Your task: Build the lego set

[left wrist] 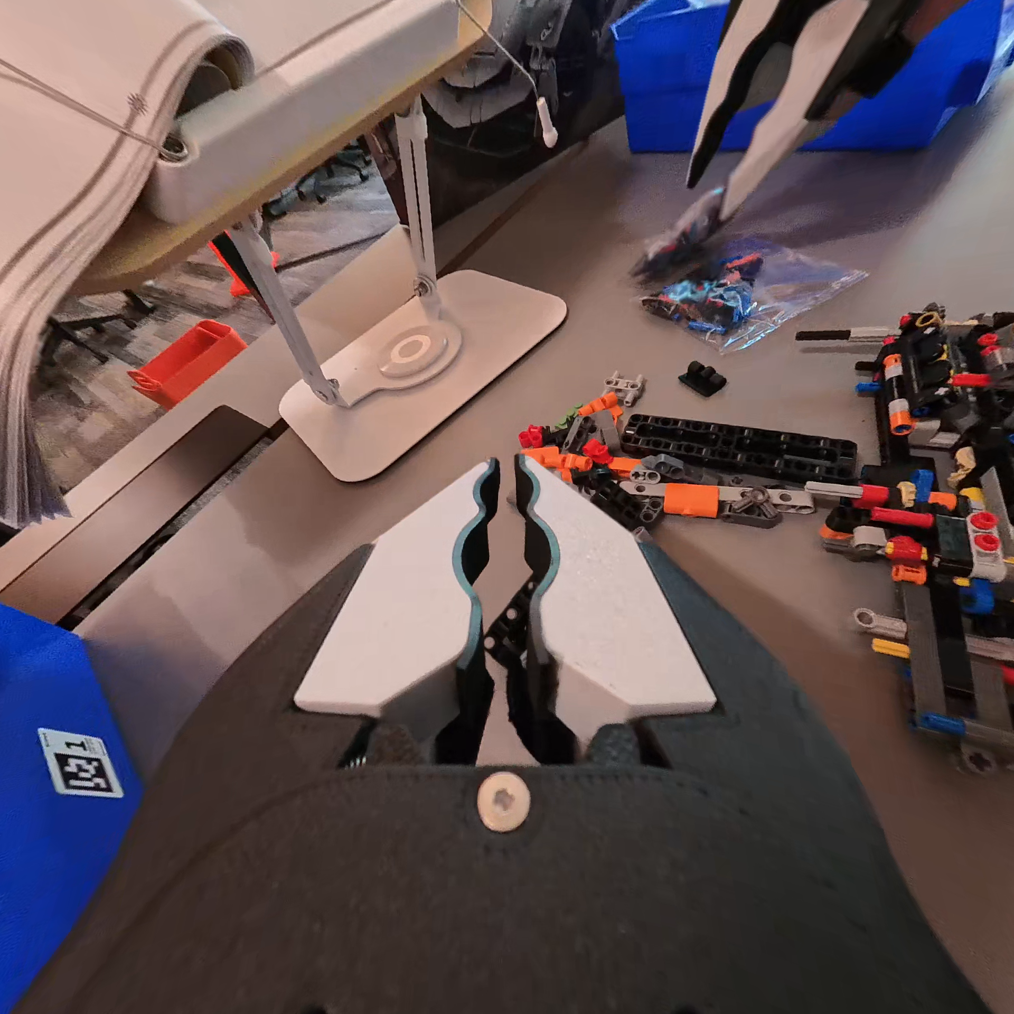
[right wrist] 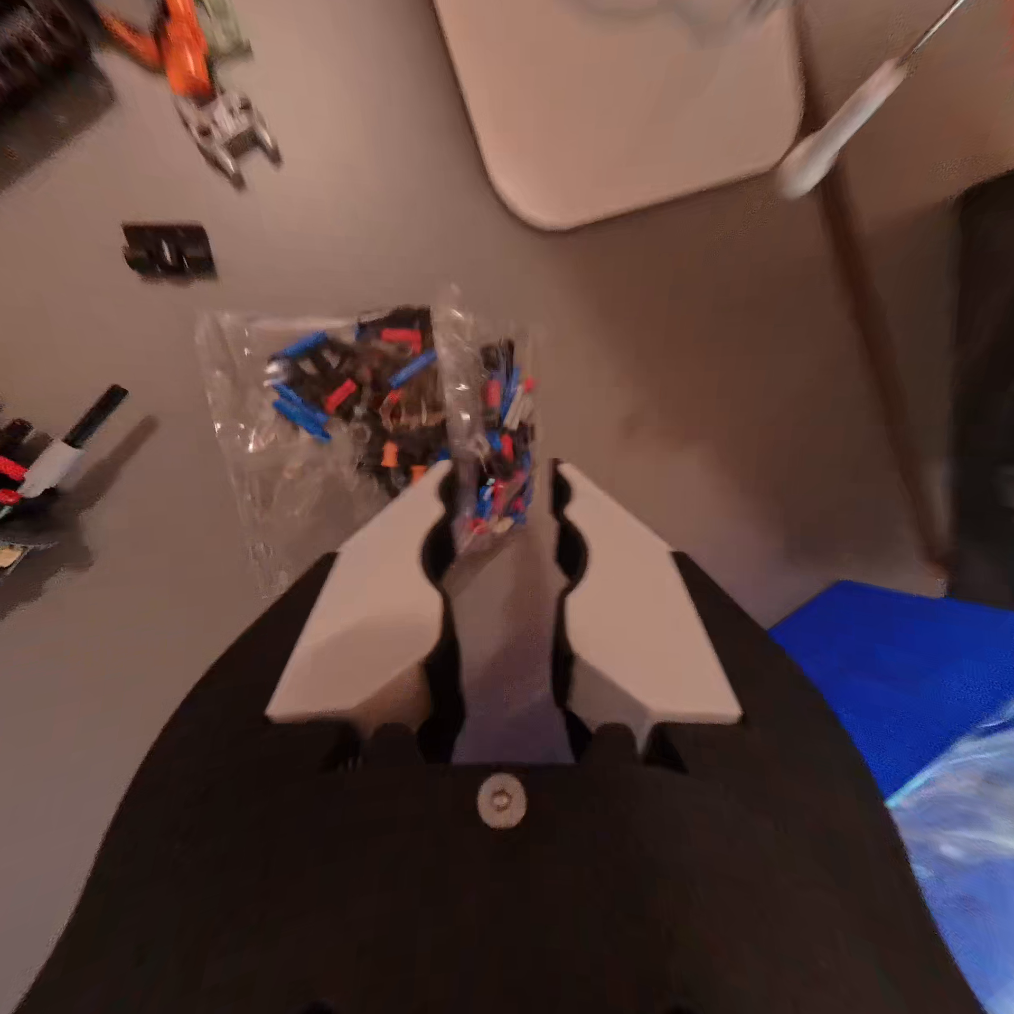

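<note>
Left tongs (left wrist: 506, 466) low over the grey surface (left wrist: 548, 247), tips nearly touching with only a thin slit between, nothing gripped; a black holed beam (left wrist: 510, 620) glimpsed on the surface through the gap behind the tips. Just right of the tips, a heap of loose bricks (left wrist: 620, 466) in orange, red, grey and black, with a long black holed frame (left wrist: 741, 447) lying beyond it. Farther right, the half-built model (left wrist: 944, 494), black and grey with red, blue and orange pins, running along the picture's edge. Ahead and left of the tips, the white base of a stand (left wrist: 428, 373) carrying an open booklet (left wrist: 82, 164) overhead. Small black clip piece (left wrist: 702, 377) alone on the surface ahead and right.

Right tongs (right wrist: 500, 466) spread moderately wide, holding nothing, over two clear bags of small parts (right wrist: 351, 395); the narrower bag (right wrist: 502, 439) lying right at the gap, its near end between the tips, contact with the pads unclear through blur. Wider bag just left of that. Far left, an end of the model (right wrist: 33, 472); upper left, the black clip piece (right wrist: 167, 249); ahead, the stand base (right wrist: 631, 110). Blue bin (right wrist: 905, 686) close on the right, with crumpled clear plastic (right wrist: 965, 850) beside it. From the left view, these right tongs (left wrist: 708, 203) reaching down onto the bags (left wrist: 730, 291), blue bin (left wrist: 795, 82) behind.
</note>
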Demonstrator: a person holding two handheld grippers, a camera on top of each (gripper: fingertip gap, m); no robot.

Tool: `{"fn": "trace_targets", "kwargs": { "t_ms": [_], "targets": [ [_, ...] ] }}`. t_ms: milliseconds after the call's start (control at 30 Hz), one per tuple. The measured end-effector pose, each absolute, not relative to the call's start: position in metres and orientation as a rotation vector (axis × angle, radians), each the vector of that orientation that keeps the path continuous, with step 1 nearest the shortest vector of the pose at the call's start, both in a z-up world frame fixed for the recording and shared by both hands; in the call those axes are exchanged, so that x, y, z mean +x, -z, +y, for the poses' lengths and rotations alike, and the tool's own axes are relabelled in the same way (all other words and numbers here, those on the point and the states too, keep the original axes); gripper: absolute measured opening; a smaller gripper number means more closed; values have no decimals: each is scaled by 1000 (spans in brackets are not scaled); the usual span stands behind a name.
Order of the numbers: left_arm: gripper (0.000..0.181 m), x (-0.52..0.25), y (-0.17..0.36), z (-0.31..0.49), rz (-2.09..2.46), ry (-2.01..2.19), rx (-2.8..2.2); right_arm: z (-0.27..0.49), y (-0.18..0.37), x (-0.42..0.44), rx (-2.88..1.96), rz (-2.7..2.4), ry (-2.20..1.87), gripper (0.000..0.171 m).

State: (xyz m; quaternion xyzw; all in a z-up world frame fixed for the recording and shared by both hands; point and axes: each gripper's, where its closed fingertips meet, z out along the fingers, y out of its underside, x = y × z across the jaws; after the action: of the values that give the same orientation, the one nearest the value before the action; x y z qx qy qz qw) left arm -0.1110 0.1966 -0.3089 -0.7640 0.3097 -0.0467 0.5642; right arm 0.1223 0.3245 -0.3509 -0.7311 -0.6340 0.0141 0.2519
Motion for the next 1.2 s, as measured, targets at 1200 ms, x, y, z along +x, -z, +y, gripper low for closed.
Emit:
{"fn": "trace_targets", "kwargs": {
  "t_ms": [1200],
  "targets": [
    [4, -113, 316, 190, 795, 139, -1778, 98, 391, 90, -1487, -2454, -661, 59]
  ]
}}
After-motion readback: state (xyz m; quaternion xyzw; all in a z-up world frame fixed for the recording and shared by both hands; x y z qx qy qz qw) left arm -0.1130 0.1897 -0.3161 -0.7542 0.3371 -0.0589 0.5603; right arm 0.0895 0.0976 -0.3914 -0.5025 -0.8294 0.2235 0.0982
